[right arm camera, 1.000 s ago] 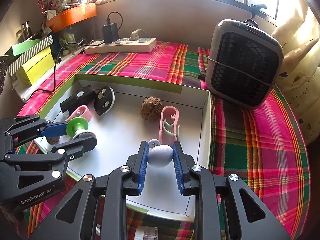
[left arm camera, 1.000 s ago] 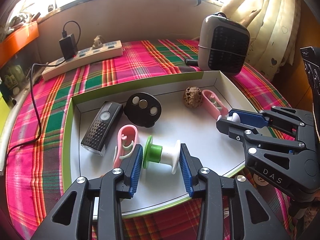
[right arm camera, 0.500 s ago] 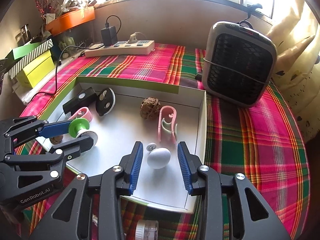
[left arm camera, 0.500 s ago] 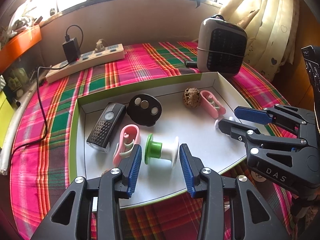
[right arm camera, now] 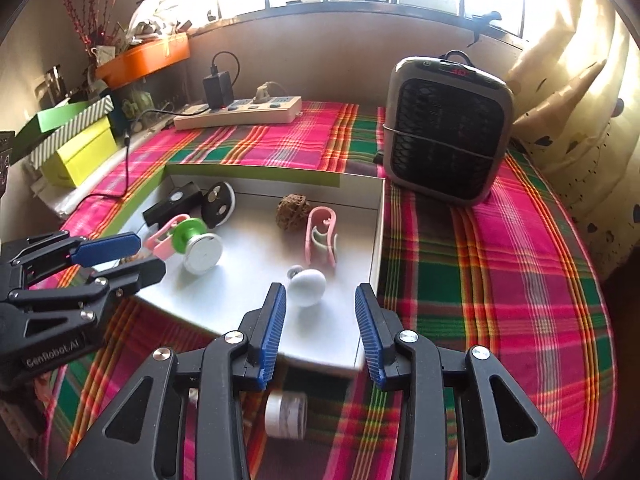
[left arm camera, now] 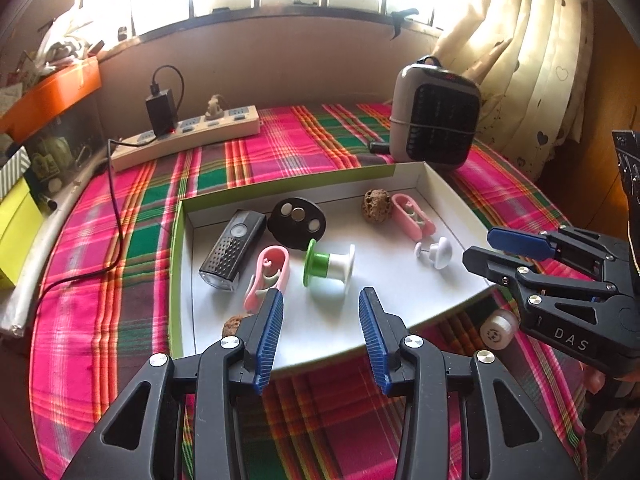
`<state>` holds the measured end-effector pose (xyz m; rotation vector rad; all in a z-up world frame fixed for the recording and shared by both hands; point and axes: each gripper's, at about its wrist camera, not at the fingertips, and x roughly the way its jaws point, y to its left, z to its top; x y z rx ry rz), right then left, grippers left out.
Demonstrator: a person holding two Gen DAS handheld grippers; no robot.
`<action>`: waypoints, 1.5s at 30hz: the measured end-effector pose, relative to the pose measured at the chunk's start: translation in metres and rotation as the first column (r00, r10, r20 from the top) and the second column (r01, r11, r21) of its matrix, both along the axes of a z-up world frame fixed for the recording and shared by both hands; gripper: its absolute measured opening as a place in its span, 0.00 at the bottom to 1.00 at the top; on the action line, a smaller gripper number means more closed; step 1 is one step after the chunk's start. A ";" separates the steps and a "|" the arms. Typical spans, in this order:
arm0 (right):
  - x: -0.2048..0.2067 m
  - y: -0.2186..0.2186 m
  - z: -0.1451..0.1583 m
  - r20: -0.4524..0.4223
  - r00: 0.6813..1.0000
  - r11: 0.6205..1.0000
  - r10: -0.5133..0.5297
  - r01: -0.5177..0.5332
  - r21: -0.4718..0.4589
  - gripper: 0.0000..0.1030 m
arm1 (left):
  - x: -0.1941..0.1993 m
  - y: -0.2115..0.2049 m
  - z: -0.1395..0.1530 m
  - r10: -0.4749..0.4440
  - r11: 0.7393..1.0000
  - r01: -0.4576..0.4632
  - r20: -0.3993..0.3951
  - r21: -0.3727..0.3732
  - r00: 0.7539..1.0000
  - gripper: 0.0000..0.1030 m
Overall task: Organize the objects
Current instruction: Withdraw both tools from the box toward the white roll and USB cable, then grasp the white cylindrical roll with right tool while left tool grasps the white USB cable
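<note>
Looking along the left gripper (left arm camera: 320, 334), its jaws stand spread and empty over the near edge of the white tray (left arm camera: 448, 196), with the green-and-white spool (left arm camera: 329, 265) lying on its side just beyond, mid-tray. Being round, it could roll toward the pink clip (left arm camera: 267, 276) if a finger nudged it (the flanges look smooth).

From the right view, the right gripper (right arm camera: 320, 332) is likewise parted and holds nothing; the white knob (right arm camera: 306, 287) rests near the tray's near right corner, glossy and egg-shaped, liable to slip off that low edge.
</note>
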<state>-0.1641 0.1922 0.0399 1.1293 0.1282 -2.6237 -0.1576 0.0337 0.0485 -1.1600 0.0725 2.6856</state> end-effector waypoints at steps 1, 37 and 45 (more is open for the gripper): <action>0.003 0.000 0.001 -0.006 1.000 1.000 0.000 0.000 0.000 0.36 | 0.003 0.000 0.001 -0.002 1.000 0.002 -0.006 0.000 1.000 0.37; 0.047 -0.004 -0.023 0.067 0.998 1.000 -0.010 0.012 -0.018 0.40 | 0.052 0.002 -0.015 -0.065 0.996 0.063 0.031 0.059 0.997 0.37; 0.046 -0.003 -0.025 0.069 0.997 1.000 -0.021 0.023 -0.017 0.35 | 0.045 0.007 -0.024 -0.100 0.993 0.095 0.071 0.063 0.992 0.37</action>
